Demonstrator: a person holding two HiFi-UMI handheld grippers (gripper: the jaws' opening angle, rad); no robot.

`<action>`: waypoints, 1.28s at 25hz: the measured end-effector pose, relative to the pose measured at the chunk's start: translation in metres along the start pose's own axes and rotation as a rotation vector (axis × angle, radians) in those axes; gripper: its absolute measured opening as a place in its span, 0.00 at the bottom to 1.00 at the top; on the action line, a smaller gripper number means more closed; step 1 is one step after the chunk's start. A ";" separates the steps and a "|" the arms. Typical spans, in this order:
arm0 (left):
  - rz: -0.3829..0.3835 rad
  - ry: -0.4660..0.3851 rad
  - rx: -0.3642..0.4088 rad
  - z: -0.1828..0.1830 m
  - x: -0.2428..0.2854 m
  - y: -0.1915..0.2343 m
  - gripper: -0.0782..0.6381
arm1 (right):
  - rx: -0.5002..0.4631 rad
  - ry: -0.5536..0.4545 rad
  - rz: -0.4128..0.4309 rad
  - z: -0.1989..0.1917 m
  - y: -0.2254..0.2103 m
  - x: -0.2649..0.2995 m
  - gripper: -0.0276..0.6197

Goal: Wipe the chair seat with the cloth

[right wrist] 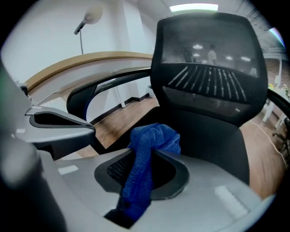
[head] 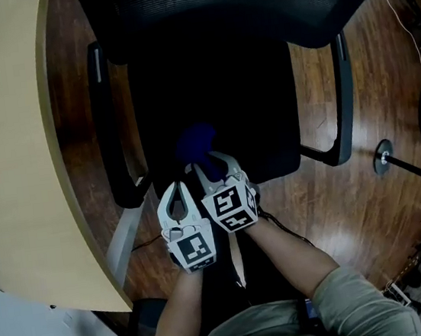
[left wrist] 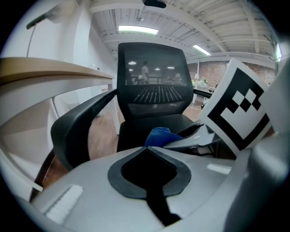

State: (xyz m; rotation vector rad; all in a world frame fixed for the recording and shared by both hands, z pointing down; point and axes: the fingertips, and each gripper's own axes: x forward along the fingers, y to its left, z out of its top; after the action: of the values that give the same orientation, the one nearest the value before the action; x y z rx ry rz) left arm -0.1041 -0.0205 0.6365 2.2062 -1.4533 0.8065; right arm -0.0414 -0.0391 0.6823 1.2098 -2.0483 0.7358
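Wood floor (head: pixel 331 209) surrounds black chair seat (head: pixel 217 101); blue cloth (head: pixel 195 141) over its lower part.
Fingers of right gripper (head: pixel 216 163) clamp the cloth; left gripper (head: pixel 176 195) fingers closed, empty. Best: press flat, long overlapping strokes.

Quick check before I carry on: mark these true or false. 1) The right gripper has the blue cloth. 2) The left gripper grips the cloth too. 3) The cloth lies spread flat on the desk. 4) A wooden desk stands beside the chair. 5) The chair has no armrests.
1) True: the right gripper is shut on the blue cloth.
2) False: the left gripper has its jaws together with nothing between them.
3) False: the cloth is bunched in the right gripper's jaws, over the front of the black chair seat.
4) True: the wooden desk curves along the chair's left in the head view.
5) False: the chair has an armrest on each side.
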 end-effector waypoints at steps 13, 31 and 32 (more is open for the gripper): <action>-0.214 -0.034 0.143 0.032 0.026 -0.137 0.11 | 0.272 -0.002 -0.332 -0.085 -0.156 -0.102 0.17; -0.341 0.009 0.212 -0.002 0.047 -0.237 0.11 | 0.431 0.112 -0.473 -0.196 -0.211 -0.129 0.17; -0.340 0.012 0.214 -0.003 0.046 -0.236 0.11 | 0.429 0.118 -0.472 -0.198 -0.211 -0.128 0.17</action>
State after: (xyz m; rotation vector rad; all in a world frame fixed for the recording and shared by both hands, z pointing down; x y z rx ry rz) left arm 0.1255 0.0420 0.6687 2.5069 -0.9820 0.8857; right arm 0.2430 0.0863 0.7413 1.7596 -1.4600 1.0065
